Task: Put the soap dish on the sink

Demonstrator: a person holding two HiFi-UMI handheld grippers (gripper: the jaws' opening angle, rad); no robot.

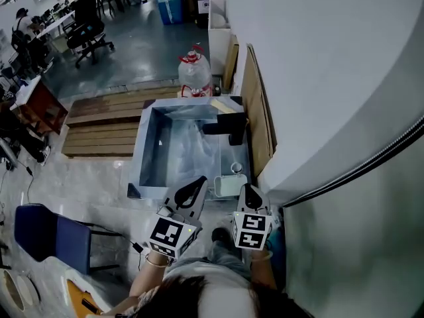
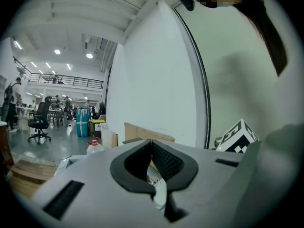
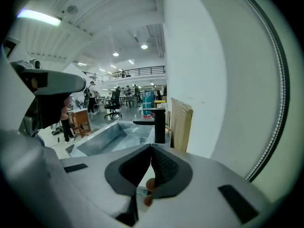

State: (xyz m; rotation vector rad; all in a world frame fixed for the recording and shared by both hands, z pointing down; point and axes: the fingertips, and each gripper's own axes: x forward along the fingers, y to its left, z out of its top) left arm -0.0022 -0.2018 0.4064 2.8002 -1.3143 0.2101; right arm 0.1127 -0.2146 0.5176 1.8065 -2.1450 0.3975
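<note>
Two grippers: left gripper [image 1: 197, 184] [image 2: 151, 141] and right gripper [image 1: 248, 191] [image 3: 151, 147] sit side by side at lower centre of the head view. Each has its jaws clenched together with nothing between them.
Soap dish: a white soap dish [image 1: 229, 186] lies at the sink's near right corner, between the two gripper tips and just beside both.
Sink: the steel sink [image 1: 147, 144] [image 3: 102, 139] is mid-frame.
Faucet: a black faucet [image 1: 230, 126] [image 3: 158, 122] stands on the sink's right side.
Water jug: a clear water jug [image 1: 195, 73] stands just above the sink in the frame.

Silvery-grey sink [image 1: 148, 150], black faucet [image 1: 232, 126], white soap dish [image 1: 228, 187], black-and-white square-patterned marker cubes [image 1: 173, 236], dark blue chair [image 1: 41, 233].
</note>
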